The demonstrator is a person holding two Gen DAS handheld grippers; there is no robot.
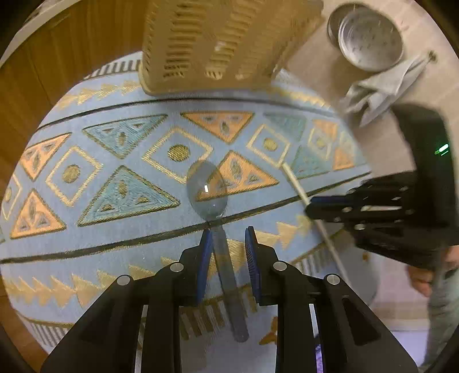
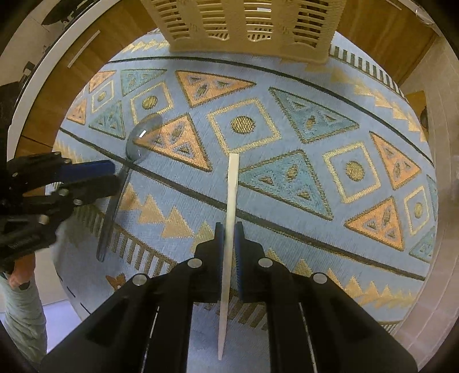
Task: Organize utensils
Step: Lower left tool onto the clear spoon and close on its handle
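A clear grey plastic spoon (image 1: 210,200) lies on the patterned blue cloth (image 1: 86,244), bowl pointing away. My left gripper (image 1: 228,233) is open, its blue pads either side of the spoon's handle with a gap on the right. The spoon also shows in the right wrist view (image 2: 129,160), with the left gripper (image 2: 107,175) around it. A white plastic knife (image 2: 231,200) lies between the pads of my right gripper (image 2: 229,229), which is closed onto it. In the left wrist view the knife (image 1: 298,189) runs under the right gripper (image 1: 312,205). A beige slotted basket (image 2: 249,25) stands at the far edge.
A metal bowl (image 1: 370,37) and a crumpled grey cloth (image 1: 378,86) lie on the beige floor to the right. Wooden cabinet fronts (image 2: 71,71) stand behind the cloth. The person's hand and trousers (image 2: 20,287) are at the left.
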